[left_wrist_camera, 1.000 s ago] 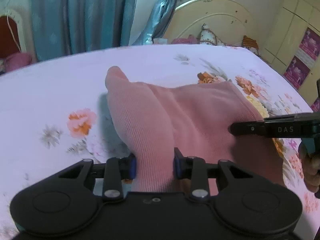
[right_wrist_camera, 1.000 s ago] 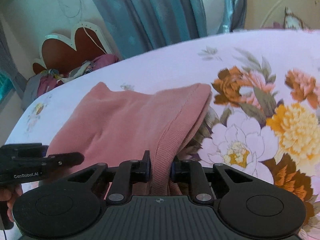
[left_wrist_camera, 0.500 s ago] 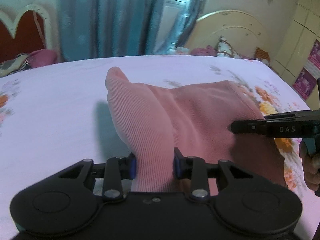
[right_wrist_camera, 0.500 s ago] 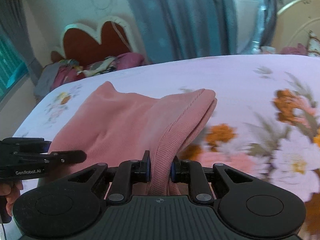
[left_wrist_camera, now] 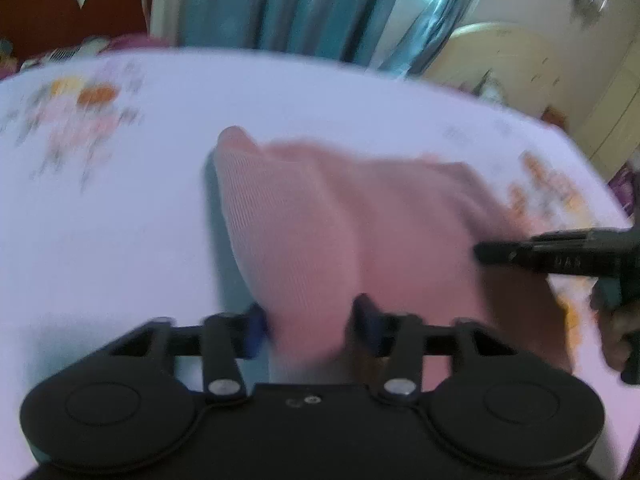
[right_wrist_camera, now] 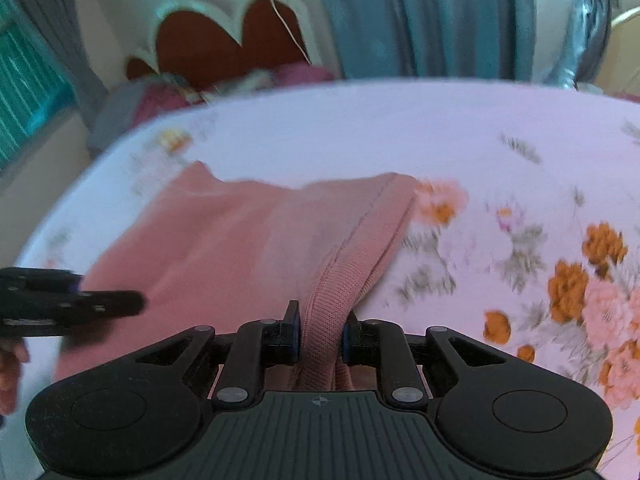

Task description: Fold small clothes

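both views motion-blurred; fine detail soft.

left gripper (left_wrist_camera: 310,326): jaws pinch a bunched ribbed part of the pink garment (left_wrist_camera: 340,232), cloth filling the gap between the blue-padded fingers (left_wrist_camera: 256,330). garment fans out away from the camera over the bed sheet (left_wrist_camera: 120,240), one corner poking up at the far left of the cloth. shadow on the sheet along the garment's left edge.

right gripper (right_wrist_camera: 320,338): jaws pinch a thick ribbed hem of the same pink garment (right_wrist_camera: 248,240); the hem runs up from between the fingers (right_wrist_camera: 290,336) toward the far right corner of the cloth. under the hem a second layer shows, so the cloth is doubled there.

each gripper shows in the other's view: right gripper (left_wrist_camera: 560,254) comes in from the right edge, its tip at the garment's right side, with a hand (left_wrist_camera: 618,338) below it; left gripper (right_wrist_camera: 68,306) comes in from the left edge over the garment's near left part.

garment lies on the bed, near edge raised at both grips. sheet is pale with orange and pink flower print (right_wrist_camera: 588,280). behind the bed: blue curtains (right_wrist_camera: 440,16), a dark red scalloped headboard (right_wrist_camera: 228,52), a cream curved headboard (left_wrist_camera: 512,64).
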`<act>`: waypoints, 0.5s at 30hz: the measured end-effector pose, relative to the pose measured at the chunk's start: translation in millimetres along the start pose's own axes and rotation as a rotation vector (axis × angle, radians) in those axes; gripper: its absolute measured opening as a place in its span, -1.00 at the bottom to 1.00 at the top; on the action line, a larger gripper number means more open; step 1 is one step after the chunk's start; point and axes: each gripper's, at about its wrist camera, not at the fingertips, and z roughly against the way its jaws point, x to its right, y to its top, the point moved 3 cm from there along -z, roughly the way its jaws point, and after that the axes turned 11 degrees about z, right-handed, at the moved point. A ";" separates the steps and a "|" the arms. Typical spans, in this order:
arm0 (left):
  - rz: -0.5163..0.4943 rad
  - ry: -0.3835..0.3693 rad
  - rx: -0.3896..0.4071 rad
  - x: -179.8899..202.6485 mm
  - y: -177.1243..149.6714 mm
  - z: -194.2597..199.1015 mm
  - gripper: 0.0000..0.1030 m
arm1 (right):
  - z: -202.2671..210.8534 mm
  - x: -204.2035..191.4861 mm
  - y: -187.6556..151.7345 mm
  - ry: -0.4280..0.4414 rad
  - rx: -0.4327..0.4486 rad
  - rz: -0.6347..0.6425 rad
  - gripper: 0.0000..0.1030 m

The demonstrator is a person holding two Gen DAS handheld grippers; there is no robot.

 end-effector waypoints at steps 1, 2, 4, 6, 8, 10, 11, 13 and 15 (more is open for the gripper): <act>0.031 -0.026 0.018 -5.7 -1.2 0.3 0.16 | -10.8 5.8 -7.0 -0.004 -0.008 -0.023 -0.65; 0.054 -0.047 0.022 -11.4 -3.5 1.5 0.16 | -13.1 9.0 -10.3 0.005 0.020 -0.048 -0.64; 0.063 -0.069 0.036 -17.6 -7.0 4.1 0.16 | -13.4 9.4 -11.5 -0.001 0.033 -0.050 -0.64; 0.066 -0.091 0.040 -20.8 -7.2 3.7 0.15 | -15.0 9.2 -10.1 -0.008 0.033 -0.037 -0.64; 0.067 -0.110 0.031 -23.4 -5.1 3.5 0.14 | -15.9 11.0 -9.7 0.006 0.025 -0.059 -0.64; 0.043 -0.121 0.028 -24.0 -3.3 7.4 0.14 | -11.9 11.6 -9.0 0.031 0.013 -0.078 -0.63; 0.030 -0.125 0.032 -23.5 -1.7 11.2 0.14 | -5.6 13.8 -7.4 0.039 0.013 -0.074 -0.62; -0.019 -0.092 0.105 -22.2 -0.8 28.1 0.14 | 9.5 12.1 -1.1 0.000 0.032 -0.046 -0.29; -0.056 -0.084 0.190 -21.0 6.3 44.1 0.05 | 23.6 11.8 5.2 -0.025 0.086 -0.015 0.02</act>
